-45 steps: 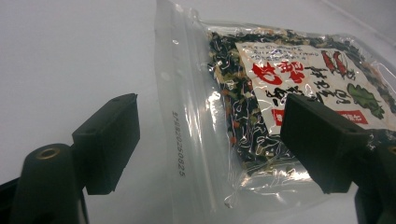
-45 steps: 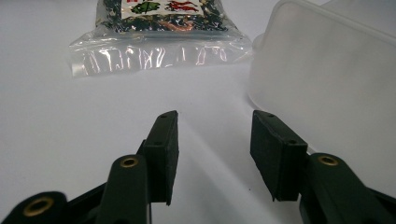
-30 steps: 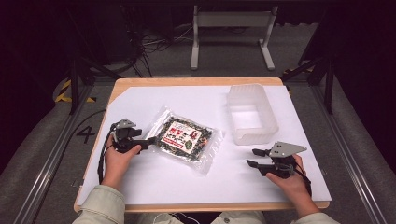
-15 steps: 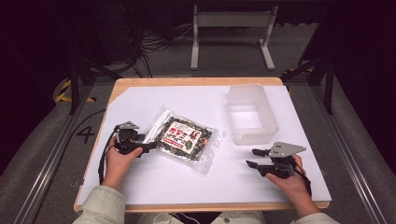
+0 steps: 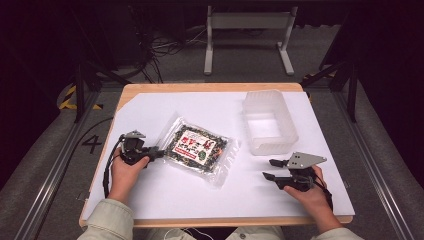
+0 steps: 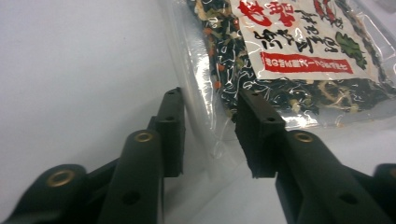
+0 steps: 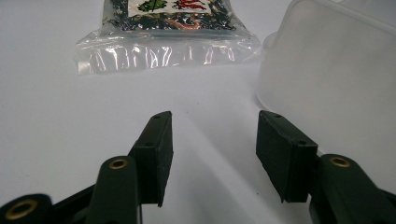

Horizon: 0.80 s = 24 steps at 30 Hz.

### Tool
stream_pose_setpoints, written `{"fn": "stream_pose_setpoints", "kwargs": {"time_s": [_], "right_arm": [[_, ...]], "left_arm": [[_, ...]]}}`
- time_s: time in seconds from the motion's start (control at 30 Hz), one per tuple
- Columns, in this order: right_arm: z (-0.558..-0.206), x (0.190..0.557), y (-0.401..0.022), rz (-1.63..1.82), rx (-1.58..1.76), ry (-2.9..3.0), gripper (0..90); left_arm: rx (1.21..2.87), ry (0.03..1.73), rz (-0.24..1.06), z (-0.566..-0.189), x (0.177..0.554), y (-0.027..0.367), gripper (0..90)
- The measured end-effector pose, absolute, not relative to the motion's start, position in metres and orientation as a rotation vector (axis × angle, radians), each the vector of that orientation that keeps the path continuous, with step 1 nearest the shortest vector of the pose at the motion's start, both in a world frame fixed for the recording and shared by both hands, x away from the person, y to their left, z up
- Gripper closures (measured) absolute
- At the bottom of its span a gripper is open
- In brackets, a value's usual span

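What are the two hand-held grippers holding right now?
Nothing yet. The left hand-held gripper is open around the bag's clear edge, not clamped. The right hand-held gripper is open and empty.

The clear food packet has a white label w/ big red East Asian characters across the top; I cannot read them for sure. Under these, black brush-style characters, also not clear enough to read. Lower on the label is a red band w/ small white characters, too small and blurred to make out. In the right gripper view the same label shows a green leaf drawing and red marks, cut by the pic's top edge. On the floor left of the table a painted number "4" is readable. No other text can be read.
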State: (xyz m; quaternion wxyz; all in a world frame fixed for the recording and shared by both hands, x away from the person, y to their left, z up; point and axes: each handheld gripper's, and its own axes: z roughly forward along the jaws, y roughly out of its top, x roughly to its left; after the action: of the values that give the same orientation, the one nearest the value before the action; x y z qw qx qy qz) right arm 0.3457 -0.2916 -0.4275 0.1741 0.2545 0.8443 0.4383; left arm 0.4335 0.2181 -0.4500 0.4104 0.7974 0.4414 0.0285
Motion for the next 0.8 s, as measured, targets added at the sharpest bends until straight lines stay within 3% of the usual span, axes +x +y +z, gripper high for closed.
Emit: {"fn": "stream_pose_setpoints", "kwargs": {"time_s": [0.03,0.4,0.8], "right_arm": [[-0.427,0.346,-0.292,1.244,0.721,2.393,45.8],[-0.428,0.346,-0.292,1.249,0.719,2.395,45.3],[-0.427,0.345,-0.293,1.246,0.724,2.394,46.3]], "left_arm": [[2.004,1.123,0.069,-0.450,0.433,0.217,72.7],[1.953,1.171,0.075,-0.447,0.429,0.218,88.5],[1.848,1.130,0.139,-0.426,0.418,0.220,89.6]]}}
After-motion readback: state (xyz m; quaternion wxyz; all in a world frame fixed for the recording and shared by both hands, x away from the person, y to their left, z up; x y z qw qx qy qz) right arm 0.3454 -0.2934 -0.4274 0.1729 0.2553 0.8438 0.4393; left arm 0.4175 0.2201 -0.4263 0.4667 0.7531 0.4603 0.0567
